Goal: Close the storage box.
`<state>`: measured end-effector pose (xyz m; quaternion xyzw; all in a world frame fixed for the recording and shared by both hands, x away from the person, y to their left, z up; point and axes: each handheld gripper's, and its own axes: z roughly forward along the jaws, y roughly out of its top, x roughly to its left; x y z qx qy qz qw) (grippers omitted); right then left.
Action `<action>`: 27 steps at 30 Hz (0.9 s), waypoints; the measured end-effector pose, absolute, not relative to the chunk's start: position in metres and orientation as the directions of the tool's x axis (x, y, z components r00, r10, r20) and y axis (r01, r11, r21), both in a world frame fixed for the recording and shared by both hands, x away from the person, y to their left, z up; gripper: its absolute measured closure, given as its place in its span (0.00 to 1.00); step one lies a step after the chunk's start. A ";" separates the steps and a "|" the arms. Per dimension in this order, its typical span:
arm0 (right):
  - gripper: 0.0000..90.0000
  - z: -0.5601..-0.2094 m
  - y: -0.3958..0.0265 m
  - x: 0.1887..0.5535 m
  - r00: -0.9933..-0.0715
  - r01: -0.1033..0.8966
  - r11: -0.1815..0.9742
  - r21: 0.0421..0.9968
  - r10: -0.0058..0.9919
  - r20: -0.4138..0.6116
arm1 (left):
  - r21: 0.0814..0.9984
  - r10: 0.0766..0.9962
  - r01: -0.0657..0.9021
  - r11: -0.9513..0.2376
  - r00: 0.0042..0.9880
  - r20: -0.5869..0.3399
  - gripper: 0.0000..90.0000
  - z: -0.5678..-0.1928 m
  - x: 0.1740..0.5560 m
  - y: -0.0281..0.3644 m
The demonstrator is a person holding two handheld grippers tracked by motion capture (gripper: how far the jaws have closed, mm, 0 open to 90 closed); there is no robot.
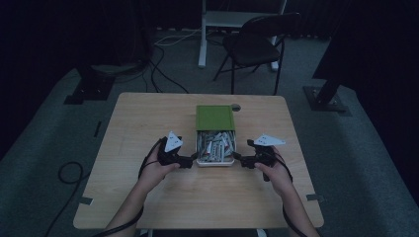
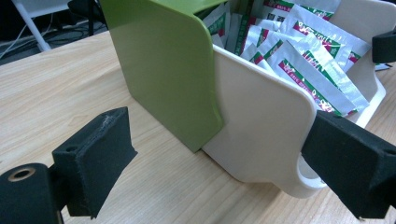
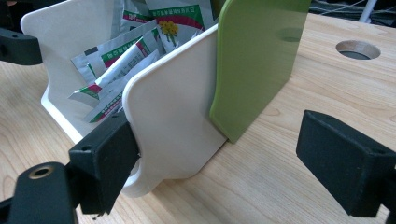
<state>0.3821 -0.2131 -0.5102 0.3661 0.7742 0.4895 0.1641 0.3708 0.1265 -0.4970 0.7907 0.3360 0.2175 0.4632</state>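
Both grippers flank the white box (image 1: 216, 160) of sachets (image 2: 299, 56) at mid-table, green lid (image 1: 214, 117) slid halfway back. Left gripper (image 2: 224, 154) and right gripper (image 3: 233, 158) gape open (gripping nothing); next, probably clamp the box walls

Smooth cream plastic box (image 2: 261, 126), glossy green plastic lid (image 2: 163, 70), shiny foil sachets (image 2: 303, 60), matt pale wood table (image 2: 60, 88).
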 end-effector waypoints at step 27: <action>0.14 -0.509 -0.209 0.394 -0.629 0.438 0.212 0.873 0.766 0.130 | 0.879 0.748 0.342 -0.333 0.663 0.025 0.11 -0.497 0.383 0.123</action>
